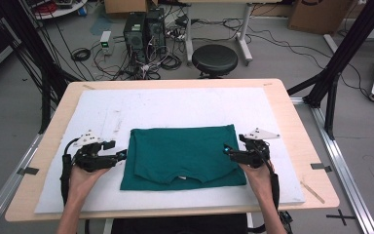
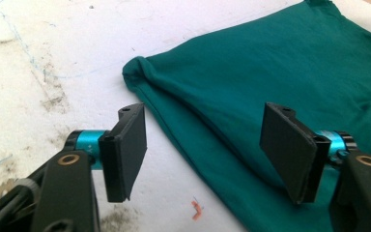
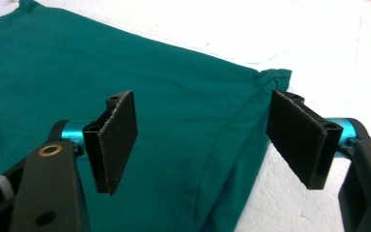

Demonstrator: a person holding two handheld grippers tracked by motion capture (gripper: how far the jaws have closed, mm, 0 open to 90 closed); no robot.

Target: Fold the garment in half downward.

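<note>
- Green T-shirt (image 1: 184,156) lies folded flat on the white foam sheet (image 1: 175,105) that covers the wooden surface (image 1: 297,126), toward the near edge and roughly centred between the two hands.
- Its neckline faces the person, and the folded sides run straight on the left and right.
- Left tongs (image 1: 121,155) sit just beside the shirt's left edge, low over the foam, held in the person's left hand (image 1: 85,173).
- In the left gripper view the two black pads (image 2: 125,150) stand wide apart; one is over bare foam, the other over the green cloth, with the shirt's folded edge (image 2: 174,130) running between them. Nothing is pinched.
- Right tongs (image 1: 227,150) sit at the shirt's right edge, held in the right hand (image 1: 255,175).
- In the right gripper view the jaws are likewise spread wide; the left pad (image 3: 113,140) hovers over the cloth and the other near the shirt's border, where cloth meets foam. The sleeve fold (image 3: 270,77) shows just beyond them. Nothing is gripped here either.
- Whether either pair of pads actually touches the fabric I cannot tell.
- Foam near the left tongs carries dirty smudges and a small orange mark (image 2: 196,209).
- Beyond the surface stand a black stool (image 1: 215,59) and computer towers (image 1: 143,29) among loose cables on the floor.
</note>
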